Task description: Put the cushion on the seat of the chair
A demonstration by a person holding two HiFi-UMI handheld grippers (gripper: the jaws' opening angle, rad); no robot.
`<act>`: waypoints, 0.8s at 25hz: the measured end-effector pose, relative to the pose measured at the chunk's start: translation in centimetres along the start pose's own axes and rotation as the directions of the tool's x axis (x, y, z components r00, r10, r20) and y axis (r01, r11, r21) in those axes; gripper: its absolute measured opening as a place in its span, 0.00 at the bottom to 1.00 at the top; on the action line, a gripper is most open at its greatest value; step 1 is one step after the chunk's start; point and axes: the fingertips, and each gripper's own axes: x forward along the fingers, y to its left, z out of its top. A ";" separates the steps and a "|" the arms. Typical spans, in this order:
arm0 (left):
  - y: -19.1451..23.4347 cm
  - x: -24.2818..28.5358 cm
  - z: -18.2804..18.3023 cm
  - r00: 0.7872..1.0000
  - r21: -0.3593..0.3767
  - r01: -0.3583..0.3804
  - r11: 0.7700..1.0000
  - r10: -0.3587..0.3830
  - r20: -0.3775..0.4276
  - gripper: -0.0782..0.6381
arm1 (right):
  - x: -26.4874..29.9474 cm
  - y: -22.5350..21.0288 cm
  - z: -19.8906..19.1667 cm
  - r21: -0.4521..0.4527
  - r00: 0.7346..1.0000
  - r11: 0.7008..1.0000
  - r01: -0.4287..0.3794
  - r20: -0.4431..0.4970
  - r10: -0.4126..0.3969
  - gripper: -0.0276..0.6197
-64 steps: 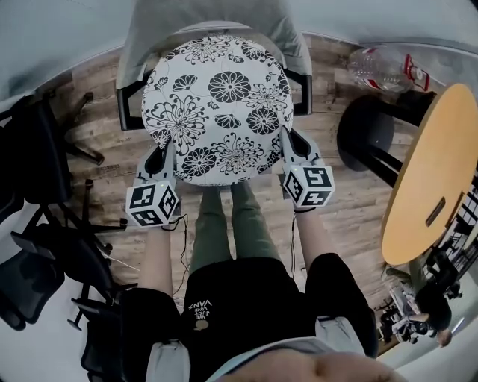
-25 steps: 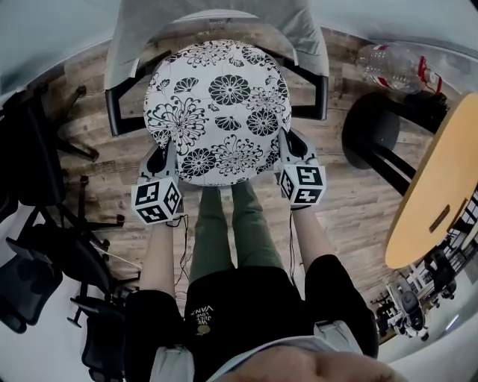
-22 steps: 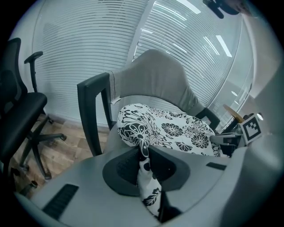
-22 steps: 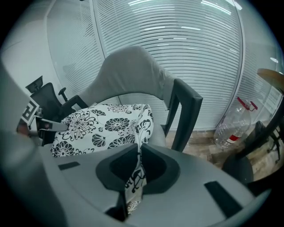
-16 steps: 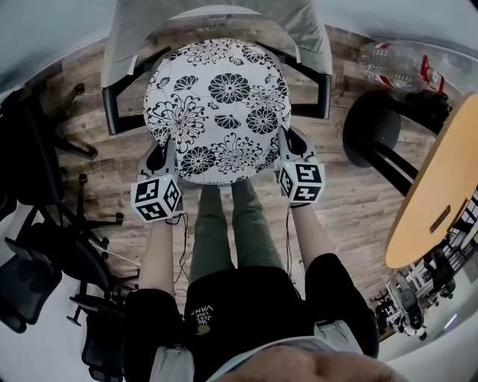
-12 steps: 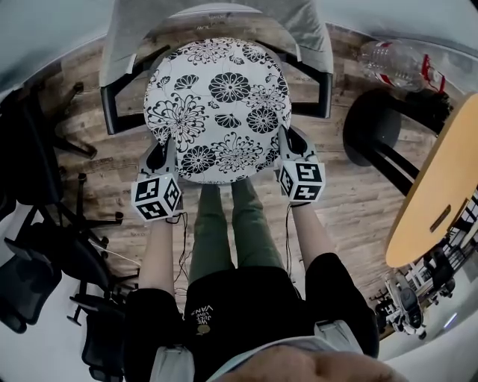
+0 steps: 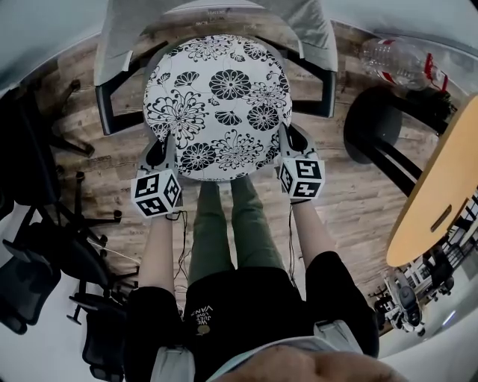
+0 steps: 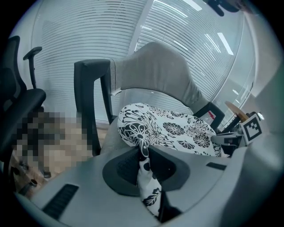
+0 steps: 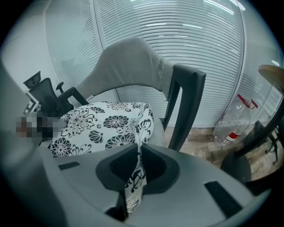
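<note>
A round white cushion with black flowers (image 7: 218,104) is held level over the seat of a grey chair (image 7: 216,13) with black armrests (image 7: 104,104). My left gripper (image 7: 166,153) is shut on the cushion's near-left edge, the fabric (image 8: 143,150) pinched between its jaws. At the near-right edge my right gripper (image 7: 287,142) is shut on the cushion too, with a fold (image 9: 138,146) caught in its jaws. The grey backrest (image 8: 155,71) (image 9: 126,66) rises behind the cushion. Whether the cushion rests on the seat I cannot tell.
Black office chairs (image 7: 37,246) crowd the left side. A round wooden table (image 7: 437,201) on a black pedestal base (image 7: 370,127) stands at the right. A large clear water bottle (image 7: 392,60) (image 9: 233,122) lies on the wooden floor by the chair. The person's legs (image 7: 228,224) stand before the seat.
The cushion and both grippers have crept slightly away from me, toward the chair's backrest. Both grips on the cushion's edge stay the same.
</note>
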 end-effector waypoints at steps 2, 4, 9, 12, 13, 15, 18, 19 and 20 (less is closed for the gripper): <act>0.1 0.3 -0.3 1.000 0.003 -0.004 1.000 0.004 -0.007 0.18 | 0.3 0.0 -0.3 -0.004 1.000 1.000 -0.002 -0.005 0.002 0.09; 0.2 0.6 -0.5 1.000 0.005 -0.010 1.000 0.011 -0.010 0.18 | 0.6 0.0 -0.6 -0.004 1.000 1.000 -0.001 -0.008 0.001 0.09; 0.7 1.2 -1.2 1.000 0.000 -0.019 1.000 0.019 -0.018 0.18 | 1.1 -0.2 -1.5 -0.010 1.000 1.000 0.003 -0.025 -0.003 0.09; 0.8 1.4 -1.4 1.000 -0.014 -0.008 1.000 0.008 -0.012 0.18 | 1.4 -0.3 -1.6 -0.005 1.000 1.000 0.003 -0.017 -0.003 0.09; 0.9 1.5 -1.4 1.000 -0.017 -0.005 1.000 0.005 -0.012 0.18 | 1.4 -0.3 -1.6 -0.003 1.000 1.000 0.003 -0.014 -0.004 0.09; 1.0 1.5 -1.6 1.000 -0.009 -0.010 1.000 0.010 -0.016 0.19 | 1.5 -0.4 -1.6 -0.007 1.000 1.000 0.010 -0.016 -0.010 0.09; 1.0 1.6 -1.7 0.999 0.021 -0.030 0.999 0.030 -0.021 0.19 | 1.5 -0.6 -1.8 -0.014 0.999 0.999 0.030 -0.035 -0.030 0.19; 1.0 1.6 -1.7 0.999 0.026 -0.036 0.999 0.037 -0.021 0.21 | 1.5 -0.8 -1.9 -0.013 0.998 0.999 0.036 -0.041 -0.037 0.23; 1.1 1.5 -1.7 0.999 0.025 -0.044 0.999 0.044 -0.021 0.23 | 1.5 -0.9 -2.0 -0.011 0.998 0.999 0.042 -0.045 -0.042 0.27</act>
